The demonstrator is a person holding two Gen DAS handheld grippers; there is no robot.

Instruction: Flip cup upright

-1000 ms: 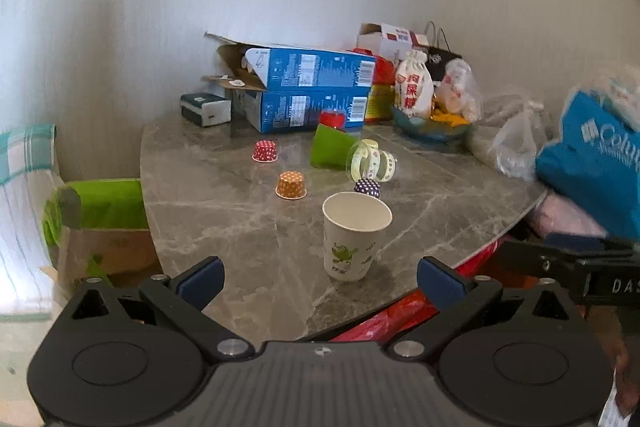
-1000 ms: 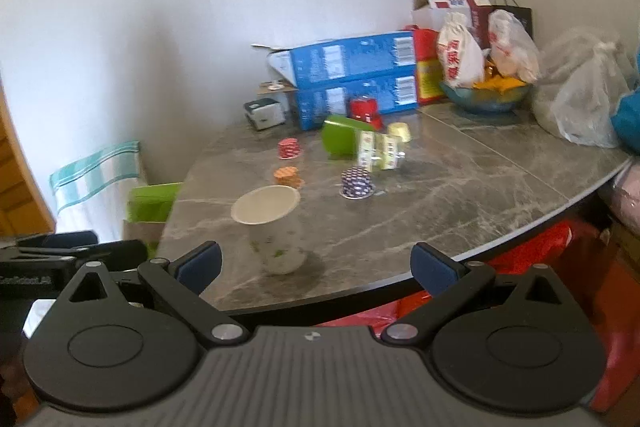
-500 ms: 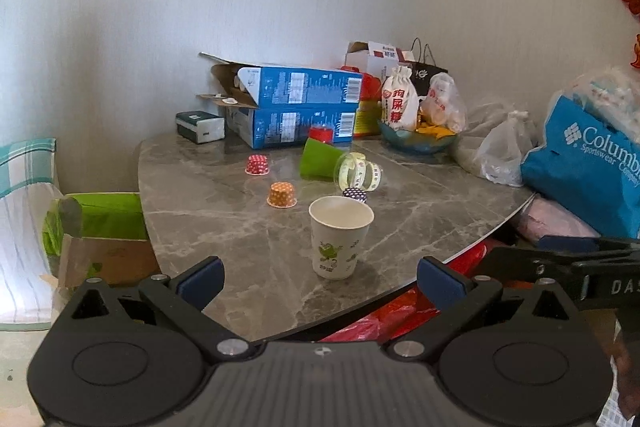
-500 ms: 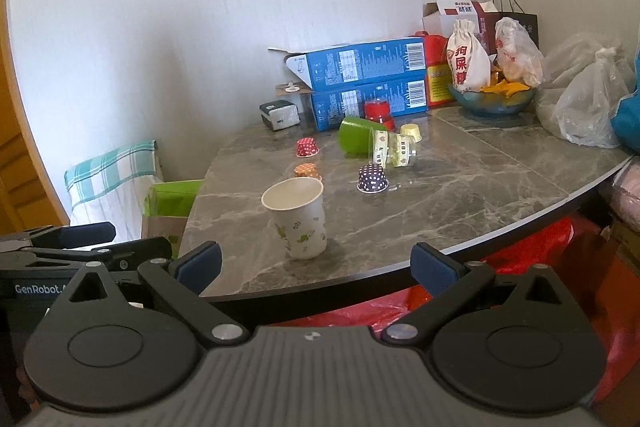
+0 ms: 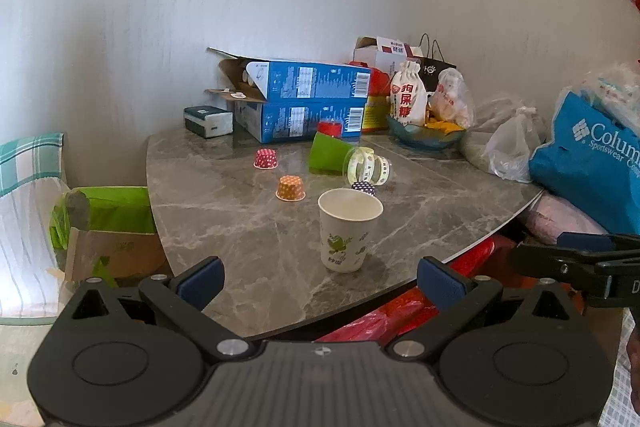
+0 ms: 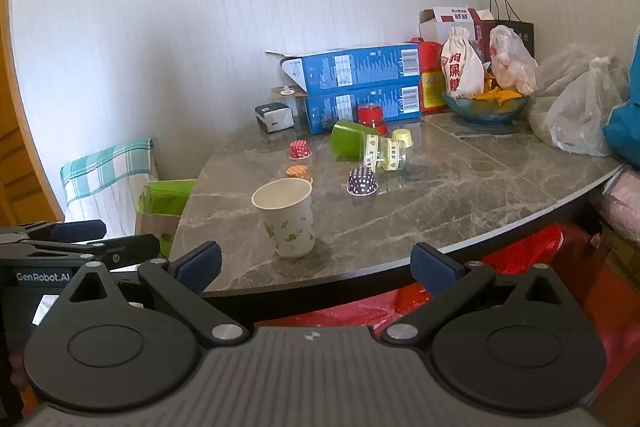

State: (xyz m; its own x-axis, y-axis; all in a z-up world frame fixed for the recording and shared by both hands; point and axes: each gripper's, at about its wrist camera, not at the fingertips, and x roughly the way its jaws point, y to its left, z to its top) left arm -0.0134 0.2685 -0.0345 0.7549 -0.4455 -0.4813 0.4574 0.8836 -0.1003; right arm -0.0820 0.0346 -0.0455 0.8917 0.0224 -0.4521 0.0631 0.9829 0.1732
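While each gripper (image 5: 320, 277) (image 6: 316, 265) gapes wide, the upright cup (image 5: 347, 229) hides part of the purple liner (image 5: 363, 187).

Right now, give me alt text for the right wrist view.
A paper cup stands upright near the table edge, ahead of the open right gripper. Behind it a green cup lies on its side among small cupcake liners.

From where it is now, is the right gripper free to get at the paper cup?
Probably yes. The right gripper is open and off the table's near edge; the paper cup stands upright just ahead with nothing between. The purple cupcake liner sits behind it.
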